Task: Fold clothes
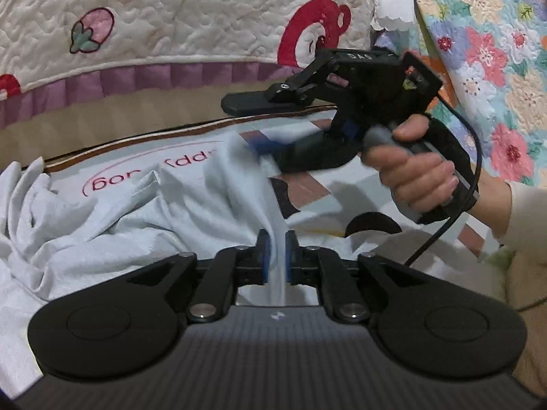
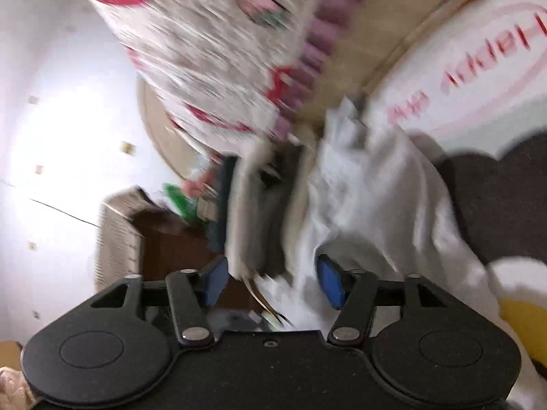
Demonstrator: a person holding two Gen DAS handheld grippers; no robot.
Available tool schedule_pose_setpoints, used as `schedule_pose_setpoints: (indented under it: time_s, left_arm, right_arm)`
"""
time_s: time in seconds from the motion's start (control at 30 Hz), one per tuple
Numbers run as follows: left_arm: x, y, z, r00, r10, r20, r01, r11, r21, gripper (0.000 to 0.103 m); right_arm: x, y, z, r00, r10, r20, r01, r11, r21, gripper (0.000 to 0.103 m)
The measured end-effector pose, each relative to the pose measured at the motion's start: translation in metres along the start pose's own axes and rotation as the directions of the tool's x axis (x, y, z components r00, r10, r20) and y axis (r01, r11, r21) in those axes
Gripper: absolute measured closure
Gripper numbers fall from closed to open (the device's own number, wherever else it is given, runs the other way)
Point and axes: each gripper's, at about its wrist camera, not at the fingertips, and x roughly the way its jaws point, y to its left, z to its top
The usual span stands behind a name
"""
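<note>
Left tool clenched on a ridge of pale, soft, crumpled cloth heaped on the printed bed. Right tool spread wide, blue pads brushing cloth; quilted cover far behind.

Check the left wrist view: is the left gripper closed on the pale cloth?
Yes: the left gripper has its blue pads pinched on a fold of the pale cloth.
</note>
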Motion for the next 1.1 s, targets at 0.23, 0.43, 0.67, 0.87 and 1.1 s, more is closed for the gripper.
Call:
schedule_pose_setpoints:
  time_s: [0.23, 0.43, 0.67, 0.87, 1.1]
  left_arm:
    - [-0.006, 0.023, 0.0, 0.999, 0.033, 0.012, -0.032, 0.996, -0.084, 0.082]
    - [-0.011, 0.083, -0.002, 0.964, 0.266, 0.007, -0.26, 0.949, -0.18, 0.077]
    - [0.002, 0.176, -0.001, 0.867, 0.488, -0.097, -0.497, 0.84, -0.217, 0.068]
    - [0.028, 0.217, 0.002, 0.897, 0.399, -0.19, -0.439, 0.854, -0.281, 0.069]
    - [0.036, 0.204, 0.005, 0.904, 0.357, -0.236, -0.402, 0.897, -0.183, 0.073]
  right_arm:
    - [-0.067, 0.03, 0.012, 0.932, -0.084, 0.353, 0.15, 0.975, -0.166, 0.097]
    - [-0.133, 0.053, 0.024, 0.731, -0.193, 0.654, 0.409, 0.891, -0.195, 0.098]
    - [-0.127, 0.037, 0.04, 0.713, -0.413, 0.566, 0.556, 0.825, -0.099, 0.093]
    - [-0.103, 0.0, 0.04, 0.662, -0.611, 0.434, 0.683, 0.73, -0.013, 0.059]
    - [-0.093, -0.037, 0.032, 0.627, -0.709, 0.322, 0.75, 0.662, -0.003, 0.053]
